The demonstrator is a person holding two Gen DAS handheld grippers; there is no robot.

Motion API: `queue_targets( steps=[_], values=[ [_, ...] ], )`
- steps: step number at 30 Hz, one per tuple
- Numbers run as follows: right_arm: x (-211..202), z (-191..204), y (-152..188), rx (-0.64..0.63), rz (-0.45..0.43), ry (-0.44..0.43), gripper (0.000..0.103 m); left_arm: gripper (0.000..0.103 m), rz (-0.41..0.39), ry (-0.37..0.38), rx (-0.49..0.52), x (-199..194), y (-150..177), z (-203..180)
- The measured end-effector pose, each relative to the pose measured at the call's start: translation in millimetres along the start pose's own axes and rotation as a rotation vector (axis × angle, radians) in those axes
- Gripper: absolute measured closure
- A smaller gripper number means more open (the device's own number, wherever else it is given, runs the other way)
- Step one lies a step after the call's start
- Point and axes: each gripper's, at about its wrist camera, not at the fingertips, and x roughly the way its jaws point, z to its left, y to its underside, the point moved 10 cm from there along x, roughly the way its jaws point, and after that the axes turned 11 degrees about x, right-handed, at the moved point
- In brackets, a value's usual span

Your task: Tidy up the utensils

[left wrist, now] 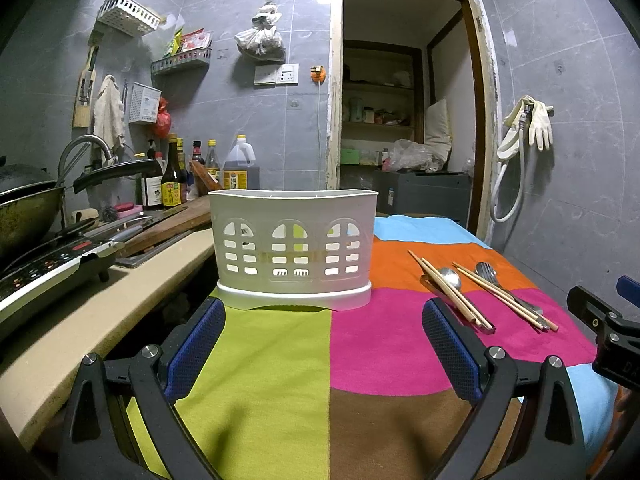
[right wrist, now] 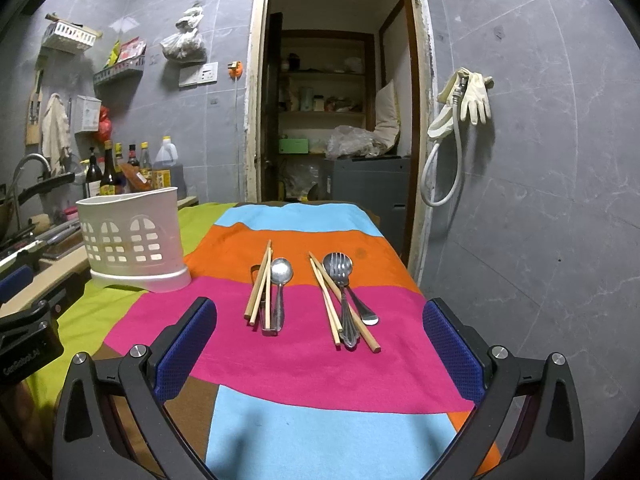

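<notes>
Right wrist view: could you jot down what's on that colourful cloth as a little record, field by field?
surface: striped multicolour cloth
left bundle: chopsticks beside a spoon, with a partly hidden metal utensil
right bundle: chopsticks, fork and spoon, overlapping
container: white utensil caddy, upright, left of the bundles; no utensils visible in it
right tool: open, holding nothing
left tool: open, facing the caddy

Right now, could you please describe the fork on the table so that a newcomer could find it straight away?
Start at the striped cloth covering the table, to the right of the white basket. Two bundles of cutlery lie across its orange and pink bands; take the right-hand one, farther from the basket. There the fork lies between a pair of chopsticks and a spoon, the only piece with prongs.
</notes>
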Motion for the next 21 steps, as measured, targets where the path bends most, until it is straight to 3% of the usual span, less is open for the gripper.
queue_targets(
  steps=[21],
  values=[
    [0.0, 0.6, -0.4, 0.002, 0.001, 0.001, 0.000, 0.006, 0.000, -0.004, 0.002, 0.5, -3.2, 1.7]
  ],
)
